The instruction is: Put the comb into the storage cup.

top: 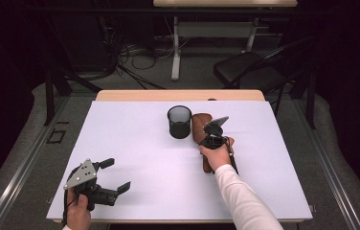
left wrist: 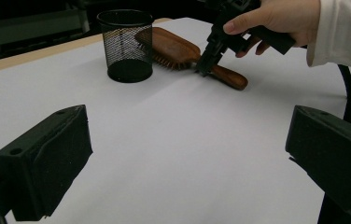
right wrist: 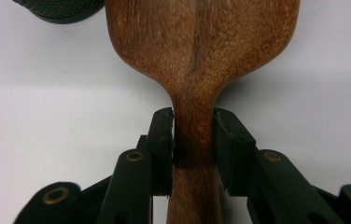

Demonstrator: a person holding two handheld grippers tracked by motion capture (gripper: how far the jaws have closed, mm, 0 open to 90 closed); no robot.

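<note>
Here, from the high view, a wooden hairbrush (top: 201, 128) lies on the white table (top: 135, 143) just beside a black mesh cup (top: 179, 121), the right gripper (top: 212, 139) on its handle; open table spreads left and toward the near edge. In the left gripper view, the left gripper (left wrist: 187, 158) hangs wide open and empty, well apart from the brush. In the right gripper view, both pads press the narrow neck of the handle. The grip sits near one end, so a lift could probably let the heavy head sag, twist free, or knock the cup.
</note>
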